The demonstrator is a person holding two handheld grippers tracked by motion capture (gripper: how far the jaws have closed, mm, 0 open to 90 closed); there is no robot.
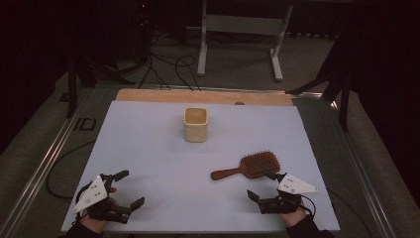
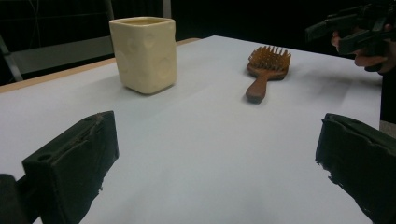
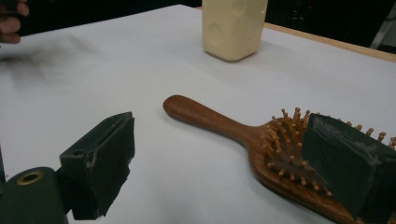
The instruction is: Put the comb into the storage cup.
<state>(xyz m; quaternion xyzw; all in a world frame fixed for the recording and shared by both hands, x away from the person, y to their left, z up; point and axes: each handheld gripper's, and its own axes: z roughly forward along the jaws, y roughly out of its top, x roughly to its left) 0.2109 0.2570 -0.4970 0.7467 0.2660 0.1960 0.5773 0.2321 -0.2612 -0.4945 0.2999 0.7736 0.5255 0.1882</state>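
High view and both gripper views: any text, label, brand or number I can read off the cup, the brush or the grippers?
None readable.
Cream cup: only shallow round dimples, no lettering.
Wooden hairbrush: bare wood, no mark.
Grey plates on the left gripper and right gripper: small dark dots, no text.

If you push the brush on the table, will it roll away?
Probably not. The brush lies on its flat back with its bristles up, so it would likely slide or spin rather than roll. It looks like solid wood, so it should stay stiff. The smooth handle might slip a little in the tongs.
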